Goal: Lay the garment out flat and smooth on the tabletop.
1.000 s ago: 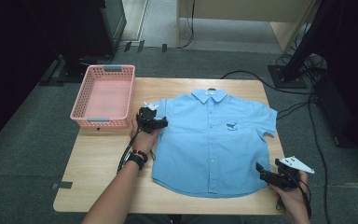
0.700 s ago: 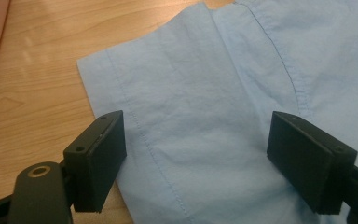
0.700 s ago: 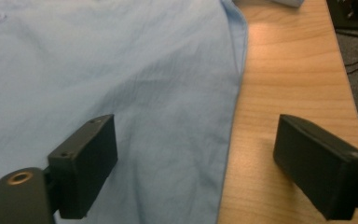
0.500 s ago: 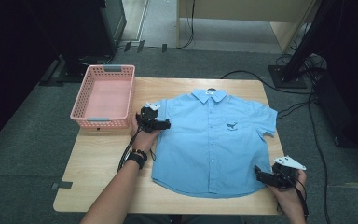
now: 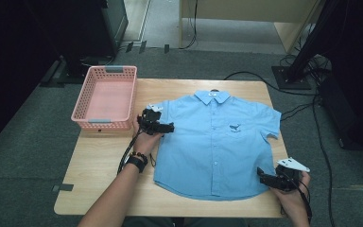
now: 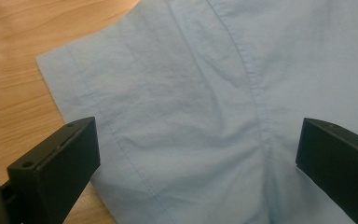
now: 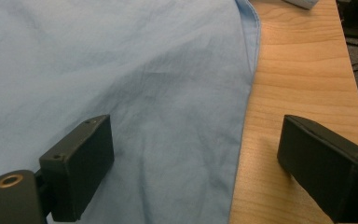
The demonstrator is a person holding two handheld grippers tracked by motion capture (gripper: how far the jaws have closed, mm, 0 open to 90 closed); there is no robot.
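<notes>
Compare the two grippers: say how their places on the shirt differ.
The left gripper sits at the sleeve of the blue shirt, near the pink basket; the right gripper sits at the shirt's lower corner by the table edge. The right gripper carries a grey three-cornered plate; the left one's top shows only a small pale piece. Both stand open over the cloth, the left's jaws having just opened.

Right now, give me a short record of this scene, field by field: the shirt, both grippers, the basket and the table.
shirt: light blue shirt lies flat, front up, collar at the far side
left gripper: left gripper open, jaws just opened, over the sleeve
right gripper: right gripper open, at the hem corner, nothing pinched
basket: pink basket, far left, empty
table: wooden table
</notes>
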